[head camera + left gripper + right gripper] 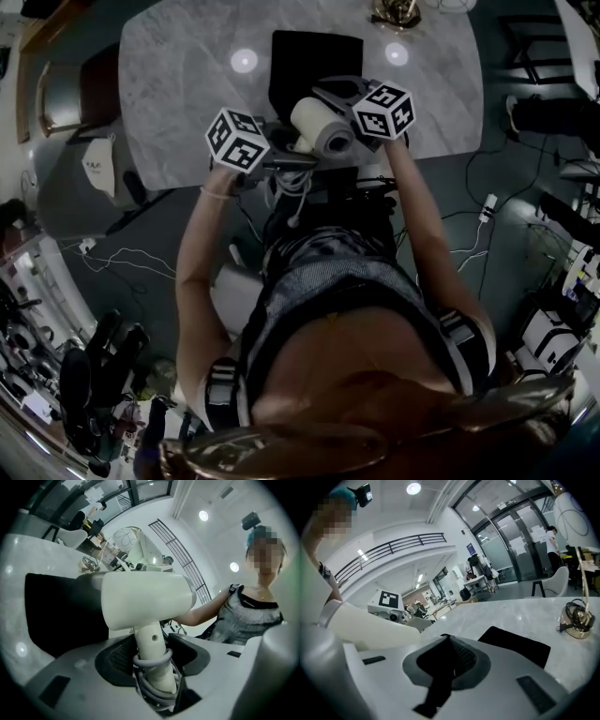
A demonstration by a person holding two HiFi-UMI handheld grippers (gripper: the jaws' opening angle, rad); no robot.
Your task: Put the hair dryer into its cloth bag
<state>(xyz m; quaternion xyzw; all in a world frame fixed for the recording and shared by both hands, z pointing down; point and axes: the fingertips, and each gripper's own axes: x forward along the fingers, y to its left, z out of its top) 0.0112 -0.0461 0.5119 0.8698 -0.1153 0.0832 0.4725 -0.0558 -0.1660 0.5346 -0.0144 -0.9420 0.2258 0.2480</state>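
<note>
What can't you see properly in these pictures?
- The cloth bag: in the head view its near end, and so its opening, is hidden behind the hair dryer.
- The dryer's handle end: in the left gripper view it is sunk between the left gripper jaws, under the coiled cord.
- The gold thing: the head view's top edge cuts it off, and it is too small in the right gripper view.

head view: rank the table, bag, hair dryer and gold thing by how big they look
1. table
2. bag
3. hair dryer, probably held nearer the camera, so its rank against the bag is unsure
4. gold thing, cut off by the top edge
</note>
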